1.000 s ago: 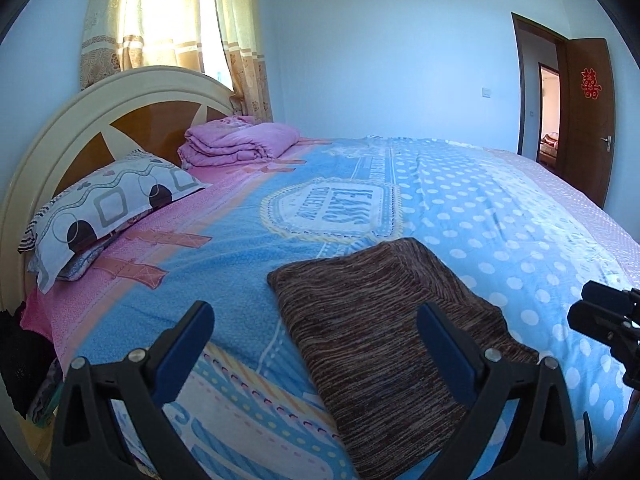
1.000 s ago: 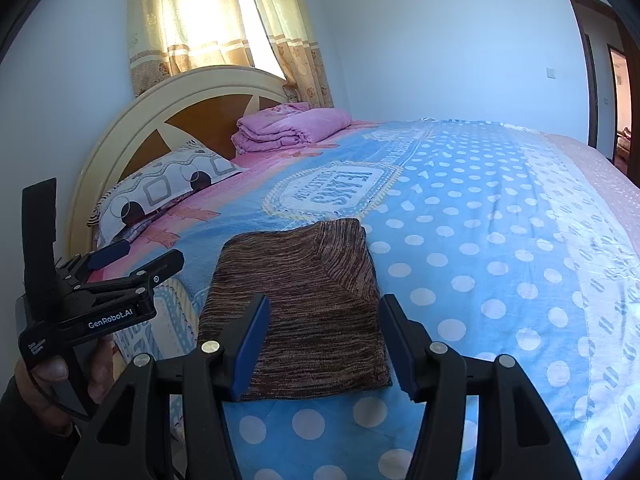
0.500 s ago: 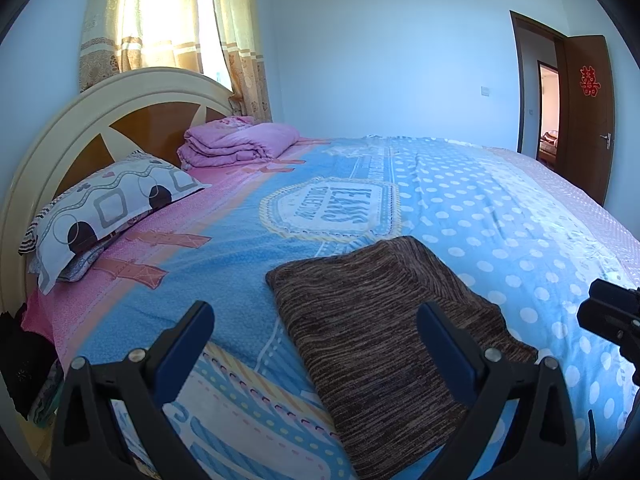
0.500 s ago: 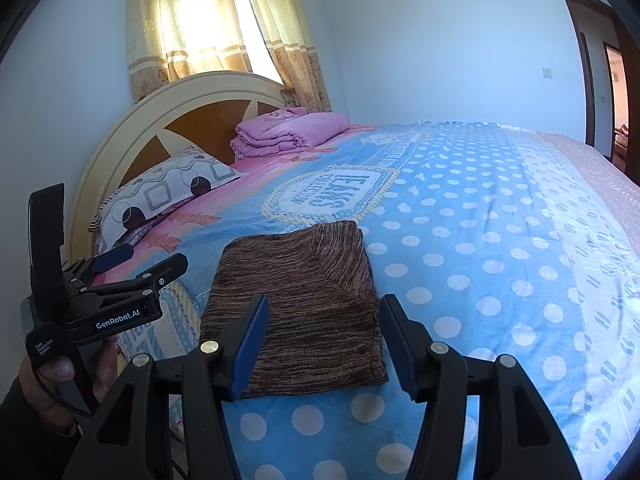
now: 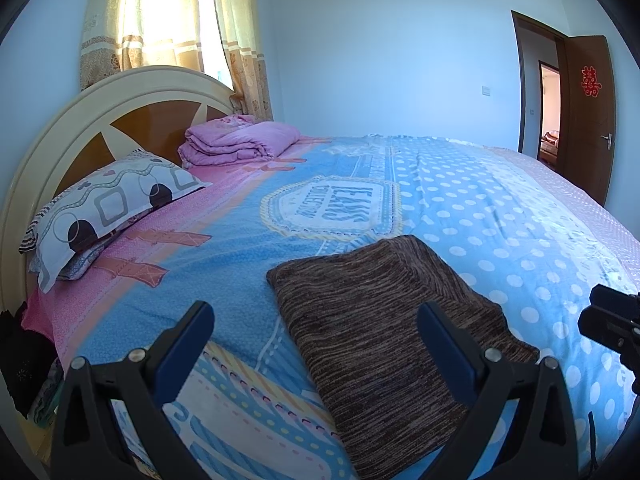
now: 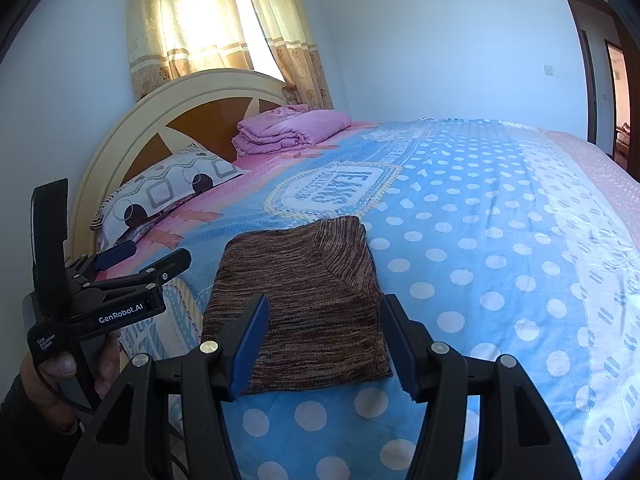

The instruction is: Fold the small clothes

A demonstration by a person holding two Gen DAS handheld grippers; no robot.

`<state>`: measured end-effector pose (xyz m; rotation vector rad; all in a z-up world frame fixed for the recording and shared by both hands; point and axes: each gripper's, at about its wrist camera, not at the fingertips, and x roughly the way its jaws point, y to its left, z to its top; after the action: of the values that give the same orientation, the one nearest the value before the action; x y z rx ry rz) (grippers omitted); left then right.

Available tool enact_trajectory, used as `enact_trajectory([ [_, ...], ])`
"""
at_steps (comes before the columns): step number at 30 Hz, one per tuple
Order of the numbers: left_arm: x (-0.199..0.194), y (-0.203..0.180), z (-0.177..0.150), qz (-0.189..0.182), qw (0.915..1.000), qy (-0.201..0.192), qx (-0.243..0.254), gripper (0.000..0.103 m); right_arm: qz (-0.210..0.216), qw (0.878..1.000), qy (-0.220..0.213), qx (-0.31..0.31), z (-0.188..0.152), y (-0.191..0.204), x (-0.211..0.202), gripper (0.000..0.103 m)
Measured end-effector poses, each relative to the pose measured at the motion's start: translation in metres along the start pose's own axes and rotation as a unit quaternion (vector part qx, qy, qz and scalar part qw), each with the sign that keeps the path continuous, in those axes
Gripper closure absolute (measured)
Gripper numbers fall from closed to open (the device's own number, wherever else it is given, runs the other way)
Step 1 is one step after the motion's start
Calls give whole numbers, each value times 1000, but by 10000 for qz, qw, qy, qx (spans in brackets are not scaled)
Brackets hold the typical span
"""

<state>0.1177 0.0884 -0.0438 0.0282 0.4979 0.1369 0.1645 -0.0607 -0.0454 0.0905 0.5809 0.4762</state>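
1. Right wrist view: brown knit garment (image 6: 298, 304) lying folded near bed (image 6: 480, 240) edge.
2. Right hand-held gripper (image 6: 324, 344) half open, empty; left hand-held gripper (image 5: 316, 344) wide open, empty.
3. Probably finished; otherwise pinch near corners together, fold over, smooth flat.

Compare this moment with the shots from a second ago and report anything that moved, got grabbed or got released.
Nothing visibly changed. The brown knitted garment lies folded on the bedspread, and the left gripper and right gripper hang over its near edge with jaws open, holding nothing.
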Motion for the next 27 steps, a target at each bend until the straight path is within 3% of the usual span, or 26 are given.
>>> enact_trajectory([
  [27, 2, 1, 0, -15, 10000, 75, 42, 0, -49, 9997, -223, -63, -1, 3, -8, 44],
])
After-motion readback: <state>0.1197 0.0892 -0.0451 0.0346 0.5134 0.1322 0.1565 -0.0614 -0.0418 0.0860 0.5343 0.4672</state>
